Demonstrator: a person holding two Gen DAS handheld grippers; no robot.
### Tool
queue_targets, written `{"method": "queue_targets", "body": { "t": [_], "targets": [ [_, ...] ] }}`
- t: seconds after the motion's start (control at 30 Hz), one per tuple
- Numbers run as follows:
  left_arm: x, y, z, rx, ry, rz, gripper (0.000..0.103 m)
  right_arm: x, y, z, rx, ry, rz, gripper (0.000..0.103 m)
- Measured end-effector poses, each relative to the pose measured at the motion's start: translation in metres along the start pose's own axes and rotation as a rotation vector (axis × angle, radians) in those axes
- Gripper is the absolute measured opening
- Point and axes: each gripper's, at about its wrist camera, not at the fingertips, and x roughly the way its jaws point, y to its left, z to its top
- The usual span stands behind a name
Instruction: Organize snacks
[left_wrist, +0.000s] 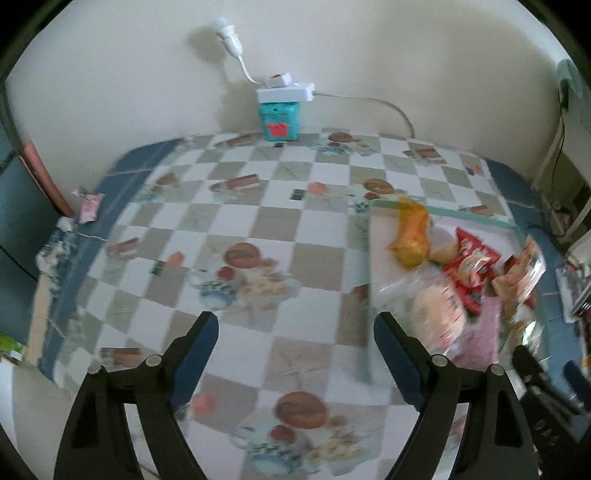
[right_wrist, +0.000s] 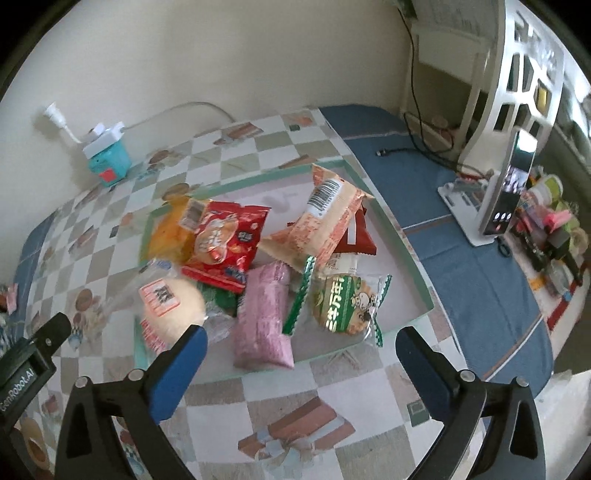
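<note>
The right gripper (right_wrist: 299, 345) has its blue jaws wide apart with nothing between them, and it hangs over the checked tablecloth (right_wrist: 280, 398). Just past it, at 12 o'clock in the right wrist view, sits the flat tray (right_wrist: 410, 254) with the green rim, and all the snacks lie in it in a heap. Nearest are a pink packet (right_wrist: 264, 314), a round bun in a clear bag (right_wrist: 173, 306) at 10 o'clock and a green and white cracker packet (right_wrist: 345, 306) at 1 o'clock. Behind them lie a red chip bag (right_wrist: 225, 240), a yellow bag (right_wrist: 168, 232) and an orange packet with a barcode (right_wrist: 325, 218). Only this view shows the phone on a white stand (right_wrist: 506, 192) far off at 2 o'clock. The left gripper (left_wrist: 295, 325) also has its jaws apart and empty, above bare cloth. In its view the tray is blurry at 3 o'clock. Both views show a teal box (left_wrist: 279, 120) by the wall, with a white power strip (left_wrist: 286, 92) on top.
</note>
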Motion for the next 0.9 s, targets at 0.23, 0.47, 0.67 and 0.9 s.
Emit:
{"method": "queue_targets", "body": {
  "t": [0.23,0.47,0.67,0.9],
  "targets": [
    [-0.013,0.017,-0.014,-0.007,-0.019,0.009,0.087,-0.021,0.006,-0.021,-0.024,-0.036,-0.008,0.103],
    [-0.023,0.025,-0.026,0.01,-0.014,0.016,0.087,-0.036,0.005,-0.035,-0.032,-0.066,-0.021,0.103],
    [-0.021,0.027,-0.034,0.034,0.027,0.019,0.087,-0.038,0.003,-0.039,-0.025,-0.058,-0.024,0.103],
    [-0.016,0.031,-0.039,0.05,0.067,0.02,0.087,-0.037,0.007,-0.04,-0.035,-0.051,-0.024,0.103]
  ]
}}
